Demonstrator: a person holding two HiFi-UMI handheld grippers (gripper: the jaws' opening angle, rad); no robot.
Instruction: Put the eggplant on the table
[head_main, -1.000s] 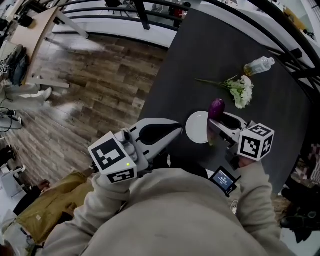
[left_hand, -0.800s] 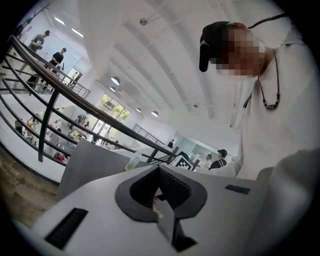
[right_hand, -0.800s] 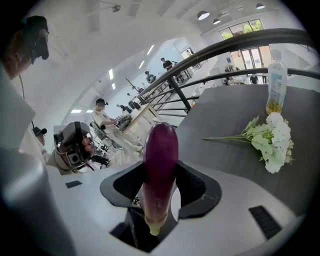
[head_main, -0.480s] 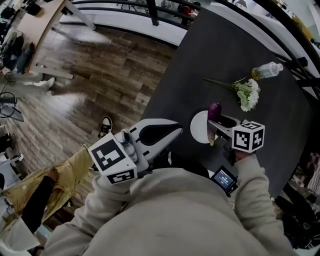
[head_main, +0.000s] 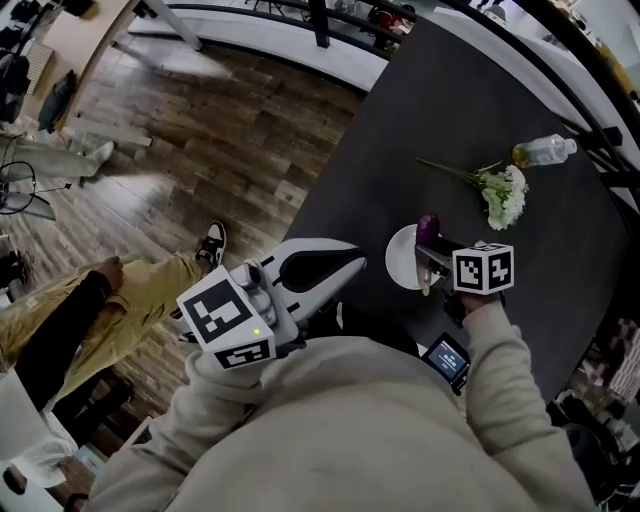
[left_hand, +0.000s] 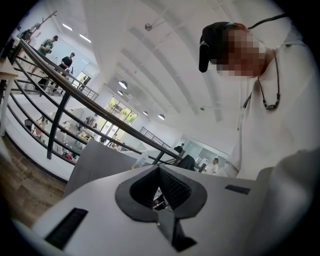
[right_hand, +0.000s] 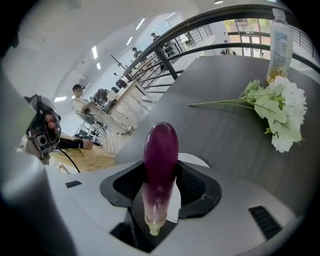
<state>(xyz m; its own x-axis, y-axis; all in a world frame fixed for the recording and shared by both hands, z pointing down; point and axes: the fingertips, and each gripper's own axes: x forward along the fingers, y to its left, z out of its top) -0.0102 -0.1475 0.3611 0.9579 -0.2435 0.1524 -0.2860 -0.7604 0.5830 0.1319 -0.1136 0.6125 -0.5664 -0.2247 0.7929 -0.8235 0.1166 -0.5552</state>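
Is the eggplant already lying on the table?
No, the eggplant is gripped between the jaws of the right gripper, held off the table.

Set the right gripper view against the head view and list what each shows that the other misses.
Only the right gripper view: the right tool seen head-on, its jaws closed on the eggplant with the pale stem end toward the camera, and a person at desks far behind. Only the head view: the left tool, shut, the wooden floor and a small lit screen. Both: the eggplant, the white plate, the flowers, the bottle and the dark table.
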